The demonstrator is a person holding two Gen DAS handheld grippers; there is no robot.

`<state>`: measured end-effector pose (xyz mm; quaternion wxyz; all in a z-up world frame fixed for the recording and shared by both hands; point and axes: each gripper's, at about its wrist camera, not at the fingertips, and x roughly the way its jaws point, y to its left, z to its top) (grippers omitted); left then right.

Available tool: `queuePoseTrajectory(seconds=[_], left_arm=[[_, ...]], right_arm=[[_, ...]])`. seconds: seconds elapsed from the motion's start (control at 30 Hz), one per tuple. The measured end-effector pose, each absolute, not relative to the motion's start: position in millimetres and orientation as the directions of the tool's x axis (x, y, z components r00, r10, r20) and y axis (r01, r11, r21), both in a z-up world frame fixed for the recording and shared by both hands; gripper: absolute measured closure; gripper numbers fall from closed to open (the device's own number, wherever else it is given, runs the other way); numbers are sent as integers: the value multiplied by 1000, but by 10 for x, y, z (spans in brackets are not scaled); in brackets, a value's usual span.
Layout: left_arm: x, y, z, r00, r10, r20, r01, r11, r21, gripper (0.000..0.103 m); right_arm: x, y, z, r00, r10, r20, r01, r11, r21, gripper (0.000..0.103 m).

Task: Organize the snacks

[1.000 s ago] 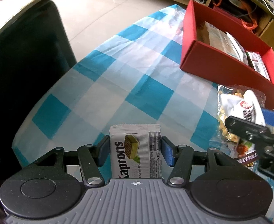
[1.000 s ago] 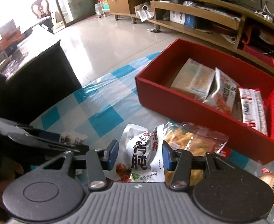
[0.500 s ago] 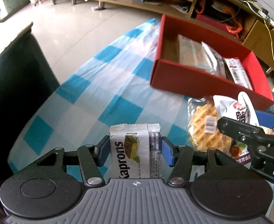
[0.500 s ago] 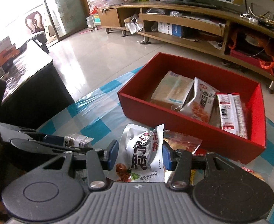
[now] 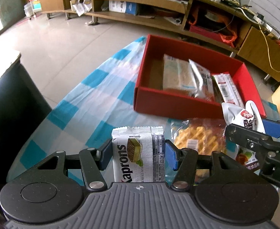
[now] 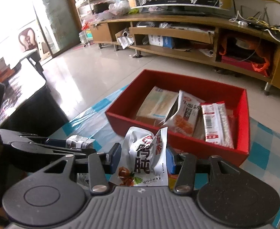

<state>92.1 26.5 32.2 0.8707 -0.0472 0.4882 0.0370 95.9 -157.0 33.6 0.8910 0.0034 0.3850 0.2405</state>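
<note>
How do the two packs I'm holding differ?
The wafer pack in the left gripper is a flat-sided, upright block; the white pouch in the right gripper is soft and crumpled. The wafer pack has Latin lettering, the pouch Chinese. Both are gripped, outside the red box.

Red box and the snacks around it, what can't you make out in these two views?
- Red box: near floor, hidden by its front wall, both views.
- Yellow snack bag: right wrist view, only a sliver behind the white pouch.
- Wafer pack: lower end hidden by the left gripper.
</note>
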Motion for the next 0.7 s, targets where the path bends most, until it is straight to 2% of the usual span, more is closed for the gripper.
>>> queuePoseTrajectory(seconds=[0.7], left_arm=[[1310, -2, 587, 591, -2, -806, -66, 996, -51, 39]], right_arm=[[1174, -1875, 516, 657, 400, -639, -343, 913, 220, 55]])
